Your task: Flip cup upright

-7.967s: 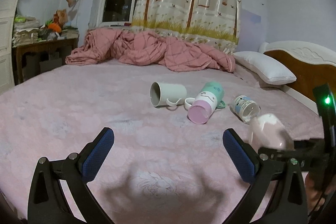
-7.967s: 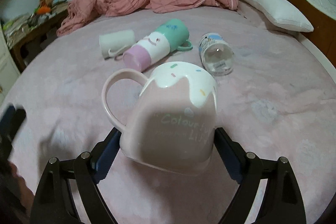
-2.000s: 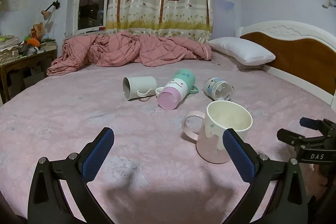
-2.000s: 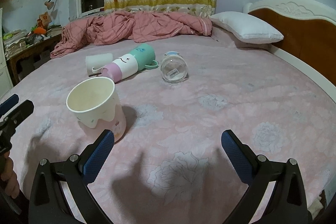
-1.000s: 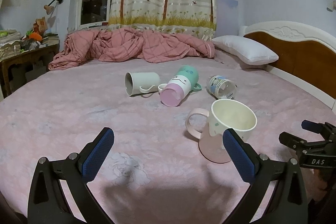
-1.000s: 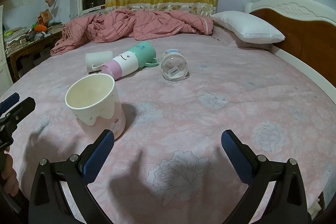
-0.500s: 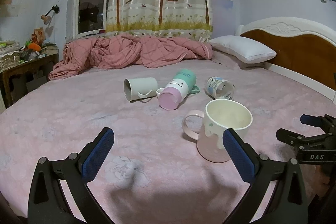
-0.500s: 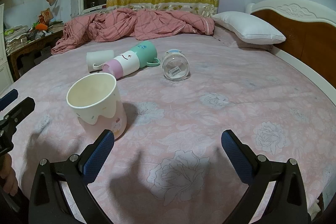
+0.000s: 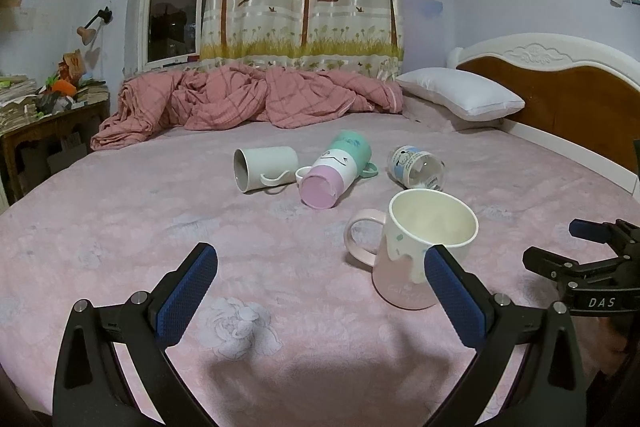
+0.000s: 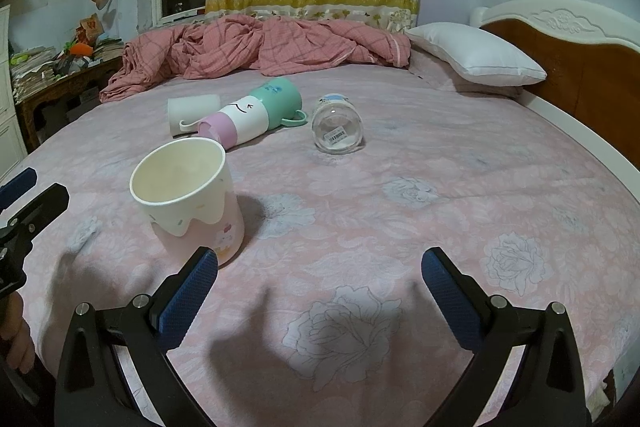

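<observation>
A pink mug with a white drip rim [image 9: 420,251] stands upright on the pink bedspread [image 9: 120,227], mouth up, handle to its left; it also shows in the right wrist view [image 10: 192,199]. My left gripper [image 9: 320,291] is open and empty, the mug just beyond its right finger. My right gripper [image 10: 318,291] is open and empty, the mug just beyond its left finger. Farther back lie a white mug [image 9: 266,169], a green, white and pink cup [image 9: 334,169] and a small glass jar [image 9: 416,169], all on their sides.
A rumpled pink quilt [image 9: 248,103] lies along the far side of the bed. A white pillow [image 9: 460,99] and a wooden headboard [image 9: 568,99] are at the right. A cluttered side table [image 9: 44,107] stands at the left.
Eight seconds ago my right gripper held the pink mug upside down. Since two seconds ago the mug stands upright, released; both grippers only drift slightly.
</observation>
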{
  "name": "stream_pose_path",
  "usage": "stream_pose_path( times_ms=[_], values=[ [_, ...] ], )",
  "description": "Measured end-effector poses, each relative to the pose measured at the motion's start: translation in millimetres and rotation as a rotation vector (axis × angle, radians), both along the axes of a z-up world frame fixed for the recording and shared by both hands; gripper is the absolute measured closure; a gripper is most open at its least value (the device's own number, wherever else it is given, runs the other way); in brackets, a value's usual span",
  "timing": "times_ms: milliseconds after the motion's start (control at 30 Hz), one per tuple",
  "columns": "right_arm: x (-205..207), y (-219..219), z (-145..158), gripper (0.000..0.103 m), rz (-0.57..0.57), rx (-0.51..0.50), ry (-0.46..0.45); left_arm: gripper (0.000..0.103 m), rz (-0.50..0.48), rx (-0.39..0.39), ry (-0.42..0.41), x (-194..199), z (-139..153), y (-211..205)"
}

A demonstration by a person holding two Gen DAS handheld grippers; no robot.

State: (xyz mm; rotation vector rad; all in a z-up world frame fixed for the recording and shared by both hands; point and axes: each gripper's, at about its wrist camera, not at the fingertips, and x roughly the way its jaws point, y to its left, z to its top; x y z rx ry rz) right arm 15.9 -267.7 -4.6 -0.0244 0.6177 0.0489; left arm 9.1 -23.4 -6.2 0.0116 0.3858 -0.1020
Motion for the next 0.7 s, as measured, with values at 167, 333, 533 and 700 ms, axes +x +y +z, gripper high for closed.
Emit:
stream_pose_path(
  times_ms=[167, 333, 533, 700],
  values=[
    [0.0, -0.1, 0.3, 0.000, -0.002, 0.001, -0.001, 0.000, -0.003, 0.002, 0.000, 0.3, 0.0, 0.4],
    [0.0, 0.2, 0.1, 0.000, -0.002, 0.002, 0.000, 0.000, -0.002, 0.005, 0.003, 0.8, 0.2, 0.7],
    [0.3, 0.3, -0.2, 0.000, -0.001, 0.000, 0.002, 0.000, -0.003, 0.003, 0.003, 0.7, 0.2, 0.7],
    [-0.1, 0.3, 0.6, 0.000, -0.001, -0.001, 0.000, 0.000, -0.003, 0.001, 0.007, 0.7, 0.1, 1.3]
  ],
)
